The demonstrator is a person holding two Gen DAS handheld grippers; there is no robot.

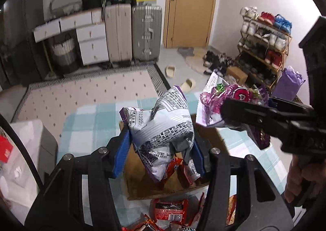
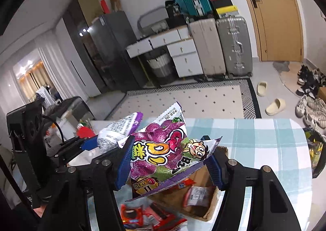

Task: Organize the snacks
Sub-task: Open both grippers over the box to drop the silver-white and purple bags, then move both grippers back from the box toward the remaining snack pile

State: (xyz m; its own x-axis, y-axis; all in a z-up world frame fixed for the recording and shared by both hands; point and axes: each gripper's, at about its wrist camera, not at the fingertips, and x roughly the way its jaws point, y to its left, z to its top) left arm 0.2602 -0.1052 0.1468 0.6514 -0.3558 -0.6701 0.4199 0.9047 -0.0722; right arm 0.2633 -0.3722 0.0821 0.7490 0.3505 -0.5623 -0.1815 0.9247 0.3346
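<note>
Your left gripper [image 1: 161, 141] is clamped on a silver snack bag [image 1: 163, 127] with its printed back panel facing you, and holds it in the air above an open cardboard box [image 1: 142, 186]. The box sits on a table under a blue checked cloth [image 1: 89, 121] and already holds a few small red packets [image 1: 175, 167]. To the right, your right gripper [image 2: 169, 161] pinches a purple snack bag [image 2: 163, 149] with cartoon lettering, also held over the box and near the silver one. More red packets [image 1: 170, 208] lie loose on the cloth at the near edge.

Both bags look light, puffed with air and crinkly, so the film is probably slick and the contents easy to crush. A hold across a flat sealed edge or a crumpled corner should be safest, with gentle pressure.
</note>
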